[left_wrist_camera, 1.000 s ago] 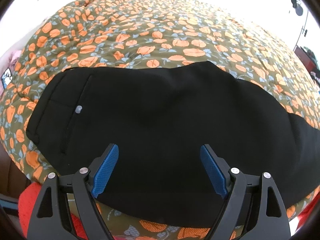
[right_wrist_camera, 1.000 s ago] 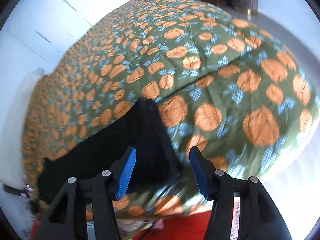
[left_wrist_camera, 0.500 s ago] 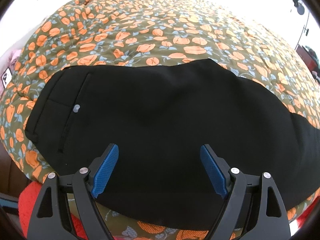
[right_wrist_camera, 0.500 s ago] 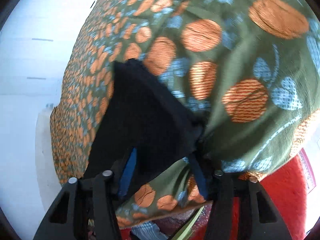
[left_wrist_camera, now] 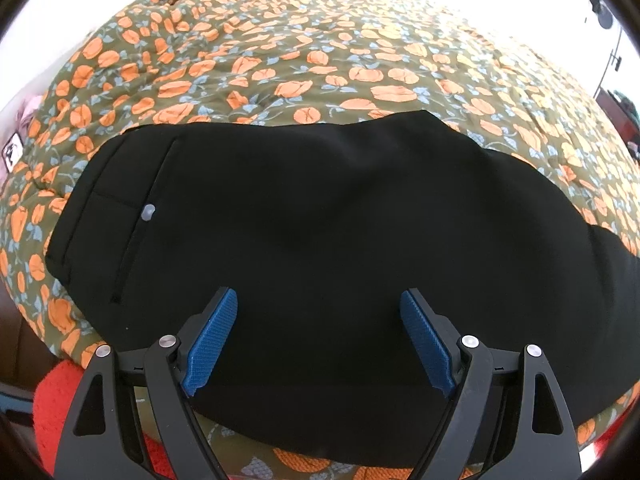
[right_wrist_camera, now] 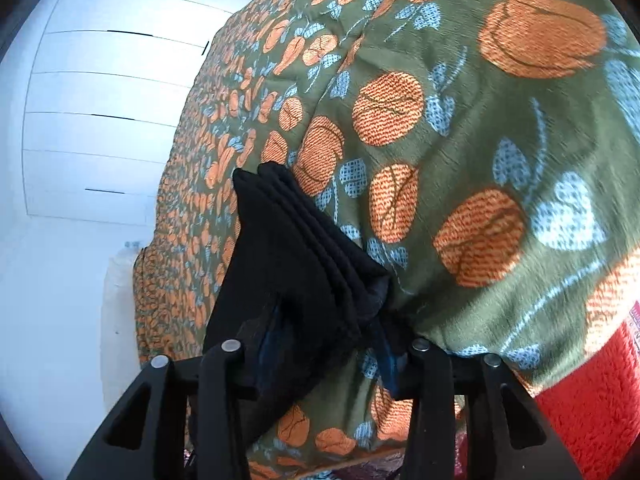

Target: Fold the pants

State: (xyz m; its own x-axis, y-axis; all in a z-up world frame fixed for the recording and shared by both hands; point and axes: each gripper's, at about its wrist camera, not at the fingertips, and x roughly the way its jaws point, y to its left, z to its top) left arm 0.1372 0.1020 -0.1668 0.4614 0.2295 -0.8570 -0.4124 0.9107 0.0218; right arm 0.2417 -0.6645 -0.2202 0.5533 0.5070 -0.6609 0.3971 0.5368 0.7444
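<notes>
Right gripper (right_wrist_camera: 326,344) now closed on black pants (right_wrist_camera: 296,264) hem; left gripper (left_wrist_camera: 316,338) wide open, empty above them.

Bed covered by olive quilt (left_wrist_camera: 360,60) with orange flowers and pale blue leaves (slightly rumpled). Red fleecy blanket (right_wrist_camera: 592,392) at the bed's near edge, below the quilt. White panelled wall (right_wrist_camera: 100,120) with dark slots beyond the bed. Small pink item (left_wrist_camera: 30,104) at far left, unclear.

No readable text, label or number anywhere.
</notes>
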